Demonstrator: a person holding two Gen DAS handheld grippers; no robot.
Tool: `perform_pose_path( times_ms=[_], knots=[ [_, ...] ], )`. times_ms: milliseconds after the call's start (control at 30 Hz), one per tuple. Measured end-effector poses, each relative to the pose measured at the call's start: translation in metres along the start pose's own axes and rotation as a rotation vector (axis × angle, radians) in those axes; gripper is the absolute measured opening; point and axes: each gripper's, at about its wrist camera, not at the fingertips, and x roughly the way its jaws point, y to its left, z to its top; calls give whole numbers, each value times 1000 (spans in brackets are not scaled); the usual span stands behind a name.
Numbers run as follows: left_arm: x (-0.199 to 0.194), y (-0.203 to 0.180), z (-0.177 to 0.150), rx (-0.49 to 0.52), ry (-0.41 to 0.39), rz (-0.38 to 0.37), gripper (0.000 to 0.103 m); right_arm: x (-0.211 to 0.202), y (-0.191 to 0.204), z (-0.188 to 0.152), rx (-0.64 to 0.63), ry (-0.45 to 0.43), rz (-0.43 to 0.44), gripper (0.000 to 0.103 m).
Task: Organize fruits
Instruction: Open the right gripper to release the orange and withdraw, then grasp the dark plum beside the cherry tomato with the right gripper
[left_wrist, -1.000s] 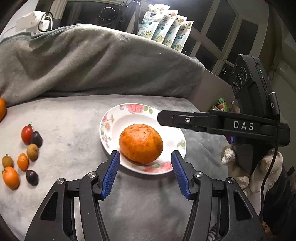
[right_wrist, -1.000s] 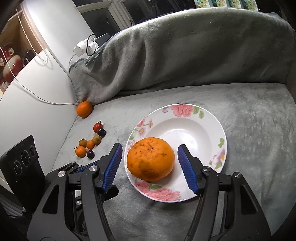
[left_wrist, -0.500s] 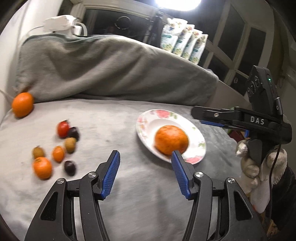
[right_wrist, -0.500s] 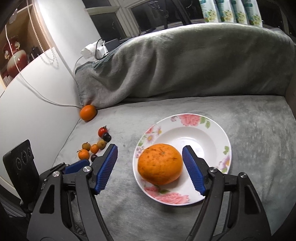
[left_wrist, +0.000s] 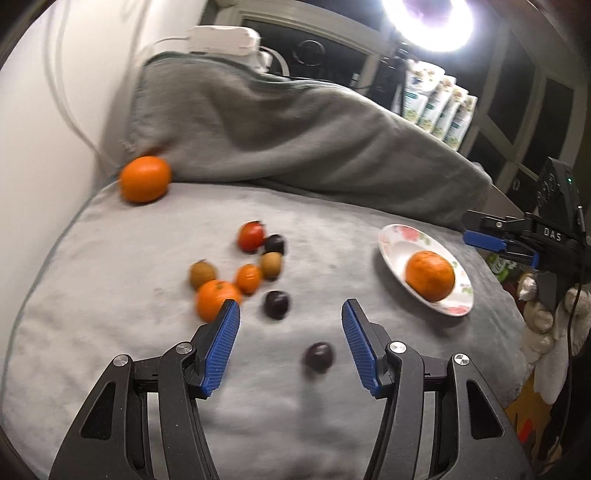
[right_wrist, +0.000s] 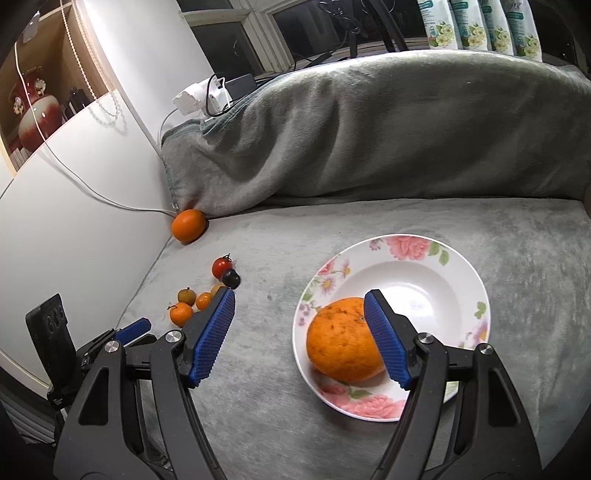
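Two grippers, both empty, jaws apart
Only the left wrist view shows a stray dark plum (left_wrist: 318, 356) between the left gripper (left_wrist: 290, 347) fingers; the right gripper (right_wrist: 300, 338) hangs over the plate (right_wrist: 458, 280).

An orange (right_wrist: 343, 339) lies in the plate (right_wrist: 436, 273) on the blanket (right_wrist: 369, 229). Left of the plate is a group of small fruits (right_wrist: 207, 291) (close together), and behind them another orange (right_wrist: 188, 225).

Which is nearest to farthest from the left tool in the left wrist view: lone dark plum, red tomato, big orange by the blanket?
1. The lone dark round plum, just ahead between the left tool fingers.
2. The small red tomato, mid-cushion, at the cluster's far end.
3. The big orange, far left, against the grey blanket.
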Motion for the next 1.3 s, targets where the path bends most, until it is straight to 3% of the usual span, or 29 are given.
perform_pose_path(
  times_ms=[433,767,1300],
  knots=[
    [-4,53,5,-73,-18,80,57,40,40,16,-62,70,35,75],
    [7,69,9,-86,-4,64,57,95,69,24,-90,181,72,75],
    [27,62,8,-75,71,-12,53,158,92,28,-29,349,114,50]
  ],
)
